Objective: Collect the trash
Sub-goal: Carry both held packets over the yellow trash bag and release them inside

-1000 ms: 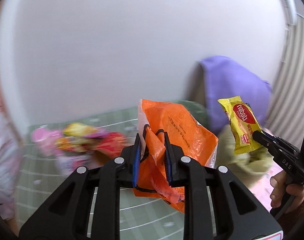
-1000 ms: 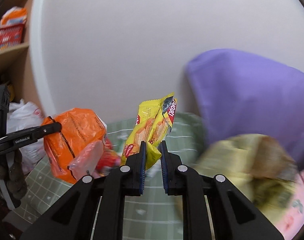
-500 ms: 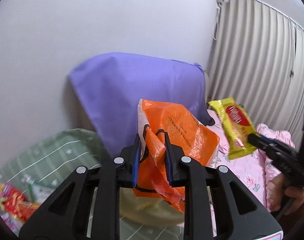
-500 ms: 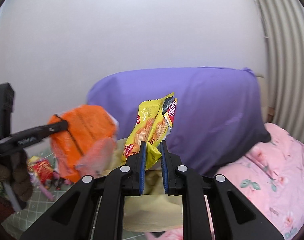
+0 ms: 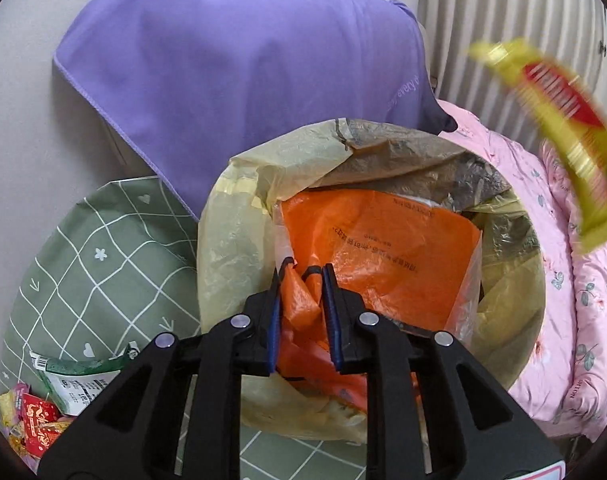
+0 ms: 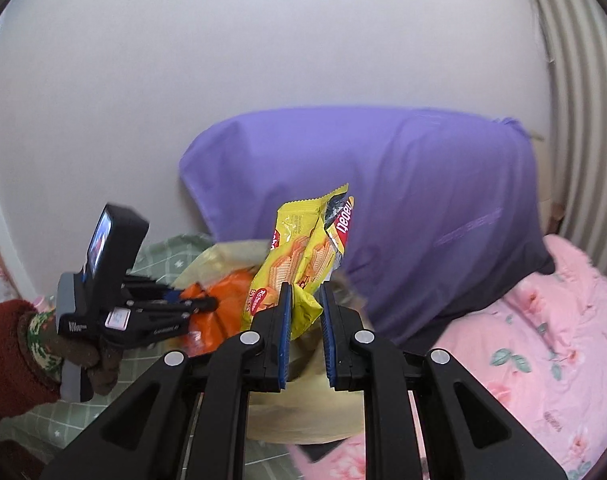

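My left gripper (image 5: 302, 280) is shut on an orange plastic bag (image 5: 383, 248) and holds it over the open mouth of a bin lined with a yellowish trash bag (image 5: 239, 232). My right gripper (image 6: 305, 294) is shut on a yellow wafer wrapper (image 6: 303, 256), held up just right of the bin. That wrapper shows blurred at the right edge of the left wrist view (image 5: 559, 120). The left gripper (image 6: 207, 303) with the orange bag (image 6: 223, 312) also shows in the right wrist view, over the bin (image 6: 303, 416).
A purple cloth (image 5: 239, 64) hangs behind the bin against the white wall. A pink flowered quilt (image 5: 563, 280) lies to the right. A green checked mat (image 5: 95, 264) covers the floor, with several snack wrappers (image 5: 43, 404) at its lower left.
Both grippers swung right, away from the wrapper pile. My left gripper has tipped down and brought the orange bag over the bin. The right gripper still holds the yellow wrapper beside it.
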`<state>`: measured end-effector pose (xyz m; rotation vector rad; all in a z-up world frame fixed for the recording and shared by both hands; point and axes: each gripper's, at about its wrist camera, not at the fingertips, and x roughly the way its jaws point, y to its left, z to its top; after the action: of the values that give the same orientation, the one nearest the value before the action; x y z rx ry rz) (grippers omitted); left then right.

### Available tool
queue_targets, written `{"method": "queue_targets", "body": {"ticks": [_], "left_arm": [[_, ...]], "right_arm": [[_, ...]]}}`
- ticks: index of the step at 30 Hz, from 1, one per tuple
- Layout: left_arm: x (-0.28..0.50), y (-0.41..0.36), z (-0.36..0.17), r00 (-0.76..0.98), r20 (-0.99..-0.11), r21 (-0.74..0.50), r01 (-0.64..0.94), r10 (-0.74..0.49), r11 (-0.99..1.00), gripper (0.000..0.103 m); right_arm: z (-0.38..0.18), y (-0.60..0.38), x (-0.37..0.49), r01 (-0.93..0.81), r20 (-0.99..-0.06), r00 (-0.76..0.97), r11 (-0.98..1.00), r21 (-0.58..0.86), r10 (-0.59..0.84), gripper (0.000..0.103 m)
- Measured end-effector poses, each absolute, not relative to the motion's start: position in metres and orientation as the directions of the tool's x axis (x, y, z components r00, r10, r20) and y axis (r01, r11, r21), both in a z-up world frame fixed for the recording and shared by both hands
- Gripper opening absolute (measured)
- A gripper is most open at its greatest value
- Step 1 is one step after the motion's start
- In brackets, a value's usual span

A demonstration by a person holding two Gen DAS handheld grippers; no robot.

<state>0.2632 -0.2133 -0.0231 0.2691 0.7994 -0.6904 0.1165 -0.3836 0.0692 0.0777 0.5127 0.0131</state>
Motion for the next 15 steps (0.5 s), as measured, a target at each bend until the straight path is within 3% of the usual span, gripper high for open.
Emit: {"method": "queue_targets", "body": {"ticks": [4,8,15], "left_arm": [[0.259,-0.203,-0.026,0.491,-0.726,-0.049,0.661,-0.481,0.749,0.018],[0.26,-0.187,-0.026,0.418,-0.718,-0.175,0.666,-0.557,0.725,0.019],[0.26,-0.205,-0.032,0.411,-0.724,-0.175,0.666,-0.553,0.725,0.019]], "right_arm": [[0.028,-0.362,0.158,-0.061,-0.607,0.789,0.995,0.074,0.094,0.015],[0.001,-0.352,0.186,-0.042,-0.691,0.723,0.999,-0.025,0.013,0.015],[-0.011,-0.36,0.192,-0.003,-0.711,0.702,0.998,-0.07,-0.048,0.015]]}}
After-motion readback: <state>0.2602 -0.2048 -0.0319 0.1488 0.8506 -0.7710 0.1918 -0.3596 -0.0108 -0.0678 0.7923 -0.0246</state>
